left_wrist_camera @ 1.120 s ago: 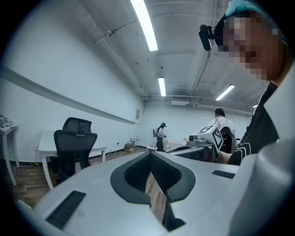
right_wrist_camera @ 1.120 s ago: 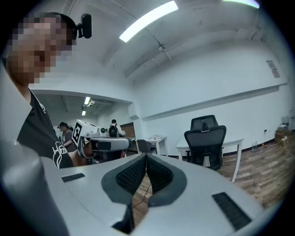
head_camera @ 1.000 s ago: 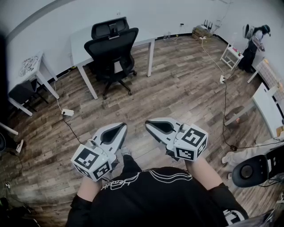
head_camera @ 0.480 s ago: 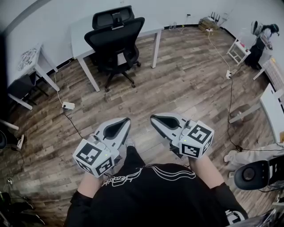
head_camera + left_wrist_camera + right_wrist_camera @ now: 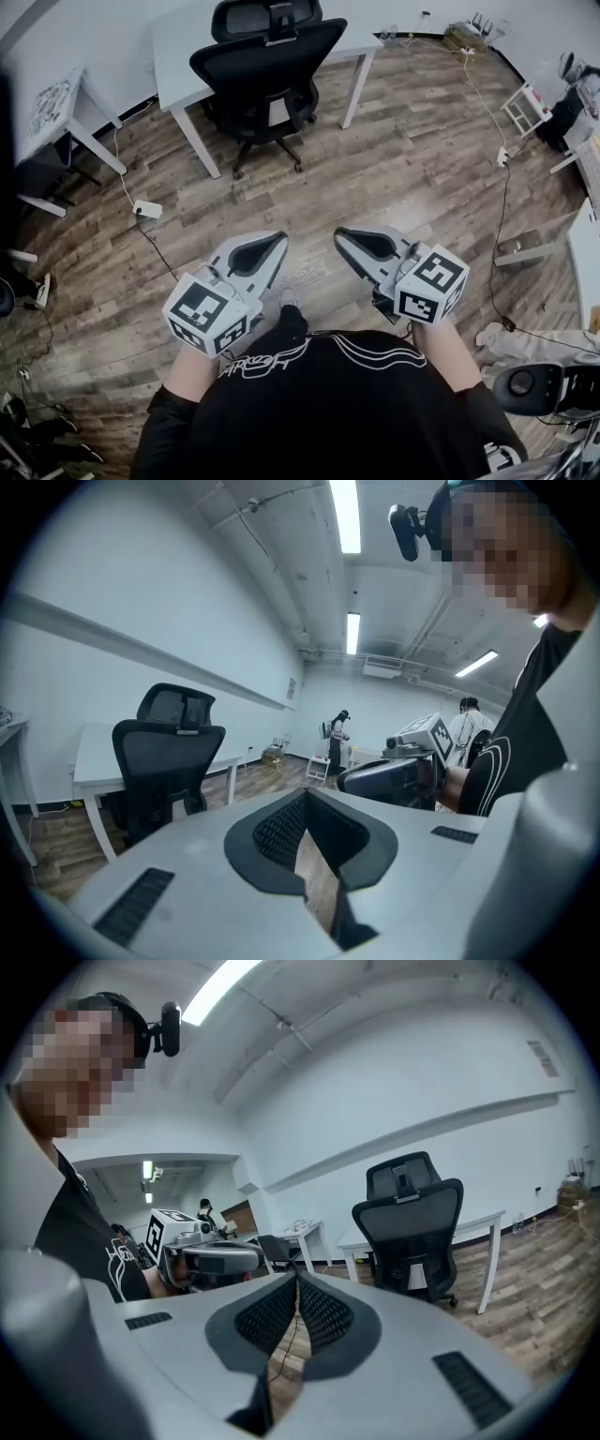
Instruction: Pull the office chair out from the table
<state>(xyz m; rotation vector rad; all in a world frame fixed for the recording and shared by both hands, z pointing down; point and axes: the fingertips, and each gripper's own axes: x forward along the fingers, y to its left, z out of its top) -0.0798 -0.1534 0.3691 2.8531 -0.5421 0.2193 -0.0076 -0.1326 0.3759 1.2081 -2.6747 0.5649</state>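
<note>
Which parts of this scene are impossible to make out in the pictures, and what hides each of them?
- Head view: the seat of the office chair, hidden behind its own backrest.
- Head view: the far side of the table, cut off by the top edge.
- Left gripper view: the distant person across the room, too small for any detail.

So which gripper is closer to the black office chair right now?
Left, slightly. The left gripper is almost straight in front of the office chair, the right gripper farther toward the right side; both shut, well short of it.
</note>
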